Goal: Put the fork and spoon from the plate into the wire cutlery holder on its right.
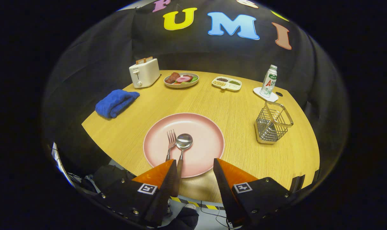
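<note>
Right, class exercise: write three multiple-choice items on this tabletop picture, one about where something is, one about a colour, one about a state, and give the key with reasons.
1. Where does the wire cutlery holder stand?
A. On the table to the right of the pink plate
B. On the plate
C. Beside the toaster

2. What colour is the folded cloth?
A. Red
B. Blue
C. White

3. How are the gripper fingers?
A. Shut on the fork
B. Shut on the spoon
C. Open, holding nothing

Key:
1 A: the holder sits on bare wood to the plate's right, nearer than the bottle.
2 B: the cloth in front of the toaster is plainly blue.
3 C: the fingers stand apart over the plate's near edge, while the fork and spoon lie side by side on the plate.
</note>
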### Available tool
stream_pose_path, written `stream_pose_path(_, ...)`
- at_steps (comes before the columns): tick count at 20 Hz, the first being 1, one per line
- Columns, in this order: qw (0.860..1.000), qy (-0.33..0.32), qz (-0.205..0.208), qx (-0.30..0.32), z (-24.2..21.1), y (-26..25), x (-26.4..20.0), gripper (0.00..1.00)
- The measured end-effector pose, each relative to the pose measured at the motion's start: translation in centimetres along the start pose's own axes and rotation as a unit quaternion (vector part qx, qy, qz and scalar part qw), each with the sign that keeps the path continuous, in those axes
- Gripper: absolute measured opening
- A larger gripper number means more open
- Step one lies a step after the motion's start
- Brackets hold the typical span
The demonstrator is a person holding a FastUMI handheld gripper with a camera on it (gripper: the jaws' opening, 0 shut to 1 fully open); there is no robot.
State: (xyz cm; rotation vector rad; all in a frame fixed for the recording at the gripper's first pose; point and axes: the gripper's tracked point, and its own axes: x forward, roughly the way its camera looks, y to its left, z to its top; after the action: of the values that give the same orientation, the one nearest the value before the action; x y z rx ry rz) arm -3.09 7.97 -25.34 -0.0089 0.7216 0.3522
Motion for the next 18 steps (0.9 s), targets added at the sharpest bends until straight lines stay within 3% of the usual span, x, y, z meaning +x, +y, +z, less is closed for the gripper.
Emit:
stream_pose_path(11, 0.998, 0.065, 0.02, -0.008, -4.2, 1.3, 1.0, 0.68)
stream_pose_path(13, 0.997, 0.074, 0.024, 0.0, -4.5, 1.5, 1.0, 0.49)
stream_pose_path(15, 0.996, 0.081, 0.023, -0.003, -4.6, 1.5, 0.9, 0.49)
stream_pose_path(16, 0.997, 0.075, 0.003, -0.006, -5.0, 0.9, 1.9, 0.49)
stream_pose_path(17, 0.997, 0.074, 0.003, -0.006, -4.3, 0.7, 1.0, 0.16)
stream_pose_path(18, 0.997, 0.076, 0.008, -0.003, -4.6, 1.2, 1.0, 0.19)
